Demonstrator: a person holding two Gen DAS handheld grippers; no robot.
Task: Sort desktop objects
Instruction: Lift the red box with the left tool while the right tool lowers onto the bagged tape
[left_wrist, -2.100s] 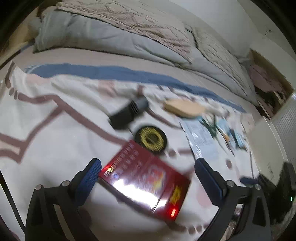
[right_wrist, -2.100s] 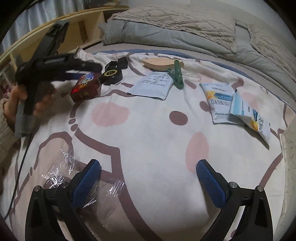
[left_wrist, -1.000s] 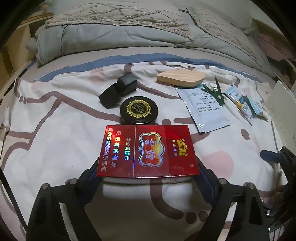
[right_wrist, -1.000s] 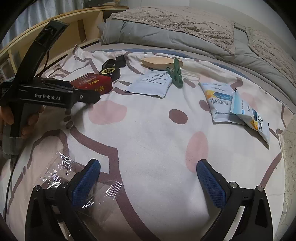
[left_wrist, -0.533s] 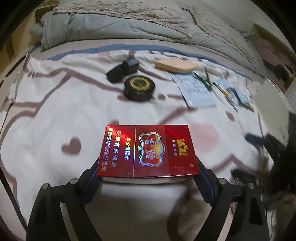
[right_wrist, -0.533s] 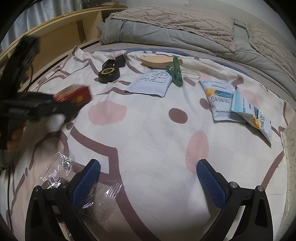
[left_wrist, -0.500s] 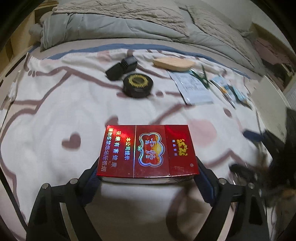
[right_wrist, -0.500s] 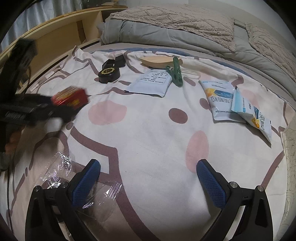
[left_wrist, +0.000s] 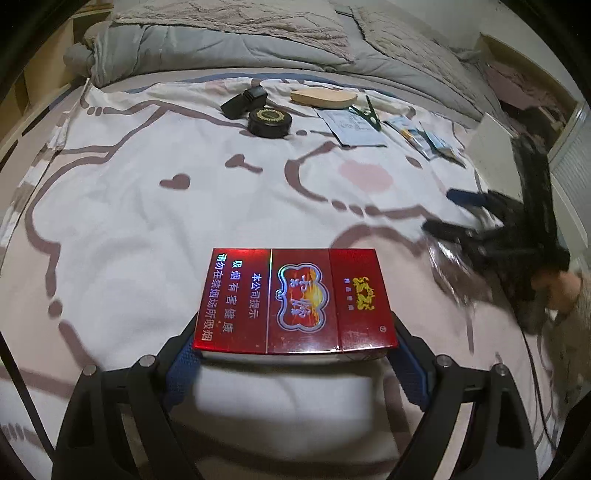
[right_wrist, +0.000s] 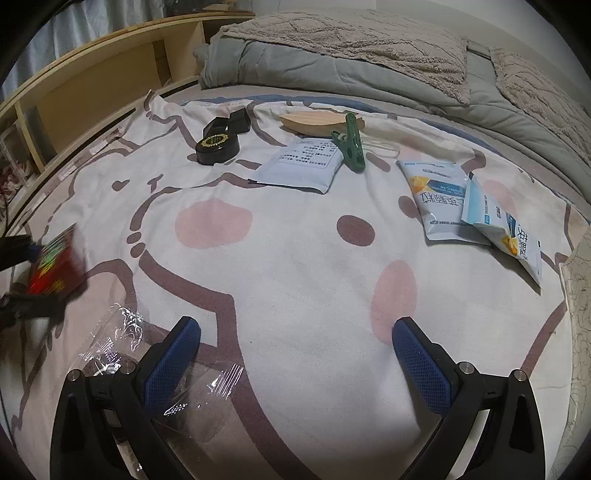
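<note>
Right wrist view — clear plastic bag (right_wrist: 155, 365) beside left pad (right_wrist: 171, 363).

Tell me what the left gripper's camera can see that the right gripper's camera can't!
Only the left wrist view shows the red box's printed top up close, clamped in the left gripper, and a hand holding the right gripper's handle.

Only the right wrist view shows the crinkly clear plastic bag by the open right gripper, and the wooden shelf beside the bed.

Both show the round black tin, the wooden piece, the green clip, the white packet and the blue-and-white snack bags on the cartoon bedsheet.
</note>
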